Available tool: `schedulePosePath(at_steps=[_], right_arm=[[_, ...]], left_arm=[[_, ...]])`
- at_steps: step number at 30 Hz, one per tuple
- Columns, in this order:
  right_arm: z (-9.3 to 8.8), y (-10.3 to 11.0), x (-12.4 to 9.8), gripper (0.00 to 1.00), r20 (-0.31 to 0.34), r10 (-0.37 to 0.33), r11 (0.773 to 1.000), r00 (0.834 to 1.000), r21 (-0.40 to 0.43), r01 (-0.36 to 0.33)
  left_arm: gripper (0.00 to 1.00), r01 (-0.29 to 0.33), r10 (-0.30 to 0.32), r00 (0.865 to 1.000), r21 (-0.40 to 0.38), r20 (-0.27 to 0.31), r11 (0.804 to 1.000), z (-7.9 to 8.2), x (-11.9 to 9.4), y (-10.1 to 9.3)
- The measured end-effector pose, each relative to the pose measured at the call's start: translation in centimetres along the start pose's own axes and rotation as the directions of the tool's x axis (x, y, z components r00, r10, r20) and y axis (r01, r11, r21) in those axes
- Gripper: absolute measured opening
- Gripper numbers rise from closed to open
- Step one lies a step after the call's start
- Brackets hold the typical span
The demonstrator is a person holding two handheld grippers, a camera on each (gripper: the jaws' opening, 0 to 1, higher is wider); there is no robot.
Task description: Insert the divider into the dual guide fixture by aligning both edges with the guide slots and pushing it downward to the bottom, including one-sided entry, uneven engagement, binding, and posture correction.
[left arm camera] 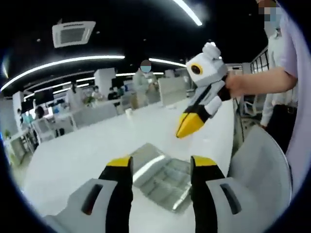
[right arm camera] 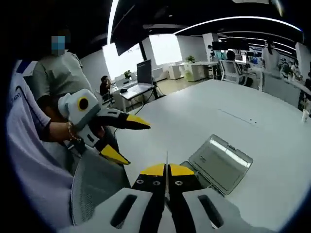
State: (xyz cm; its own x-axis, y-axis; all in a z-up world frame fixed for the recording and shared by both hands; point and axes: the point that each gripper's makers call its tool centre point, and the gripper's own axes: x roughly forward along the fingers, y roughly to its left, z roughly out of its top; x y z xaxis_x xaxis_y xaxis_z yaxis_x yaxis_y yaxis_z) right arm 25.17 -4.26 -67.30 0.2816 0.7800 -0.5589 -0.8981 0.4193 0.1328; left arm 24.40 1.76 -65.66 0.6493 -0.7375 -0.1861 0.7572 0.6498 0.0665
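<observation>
- Two grippers are up above the white bench (left arm camera: 73,155), so we judge the step in hand to be the approach: carrying the divider toward the fixture, with no edge yet entered in a slot.
- Our right gripper (right arm camera: 166,171) has its yellow-tipped black jaws pressed together on a thin, pale sheet seen edge-on, which we take to be the divider (right arm camera: 166,160); it rises as a fine line from between the tips. In the left gripper view the same gripper (left arm camera: 189,125) hangs in the air above the bench, tips together; the sheet is too thin to make out there.
- Our left gripper (left arm camera: 161,167) has its jaws well apart, holding and touching nothing. In the right gripper view (right arm camera: 125,138) it also shows spread and clear of the bench.
- One clear plastic guide fixture (left arm camera: 163,177), a shallow tray with ribbed compartments, lies flat on the bench below both grippers; in the right gripper view (right arm camera: 221,162) it sits just past the right tips, apart from them.
- Next, we think, the move calls for bringing the sheet upright over the fixture, squaring both edges to the slots before pressing down, with the free left gripper ready to steady the tray or correct a tilt.
</observation>
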Motion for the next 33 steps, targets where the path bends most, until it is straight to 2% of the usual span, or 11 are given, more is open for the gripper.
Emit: schedulePosePath(at_steps=[5, 6, 8, 12, 20, 29, 33], right_arm=[[-0.6, 0.3, 1.7, 0.00, -0.089, 0.070, 0.994, 0.994, -0.075, -0.077], [-0.7, 0.4, 2.3, 0.00, -0.102, 0.105, 0.988, 0.989, -0.102, -0.115], [-1.3, 0.1, 3.3, 0.00, -0.142, 0.121, 0.981, 0.982, -0.134, -0.140], [-2.2, -0.2, 5.2, 0.00, -0.202, 0.156, 0.968, 0.967, -0.163, -0.191], [-2.6, -0.7, 6.6, 0.00, -0.263, 0.176, 0.954, 0.949, -0.192, -0.230], [-4.6, -1.0, 8.3, 0.00, -0.375, 0.187, 0.930, 0.908, -0.229, -0.287], [-4.5, -1.1, 8.9, 0.00, -0.406, 0.190, 0.920, 0.894, -0.243, -0.306]], left_arm=[[0.46, 0.002, -0.001, 1.000, -0.052, 0.013, 0.999, -0.3, -1.4, 1.1], [0.47, 0.002, -0.002, 1.000, -0.067, 0.011, 0.998, -0.6, -1.7, 1.3], [0.47, 0.012, -0.012, 1.000, -0.116, 0.008, 0.993, -1.4, -2.1, 1.5], [0.49, 0.012, -0.013, 1.000, -0.148, -0.003, 0.989, -2.7, -2.9, 2.0], [0.51, -0.002, -0.001, 1.000, -0.155, -0.016, 0.988, -3.1, -4.1, 2.4], [0.49, -0.012, 0.006, 0.999, -0.159, -0.038, 0.987, -3.9, -4.2, 2.5], [0.49, -0.014, 0.008, 0.999, -0.164, -0.038, 0.986, -4.0, -4.3, 2.5]])
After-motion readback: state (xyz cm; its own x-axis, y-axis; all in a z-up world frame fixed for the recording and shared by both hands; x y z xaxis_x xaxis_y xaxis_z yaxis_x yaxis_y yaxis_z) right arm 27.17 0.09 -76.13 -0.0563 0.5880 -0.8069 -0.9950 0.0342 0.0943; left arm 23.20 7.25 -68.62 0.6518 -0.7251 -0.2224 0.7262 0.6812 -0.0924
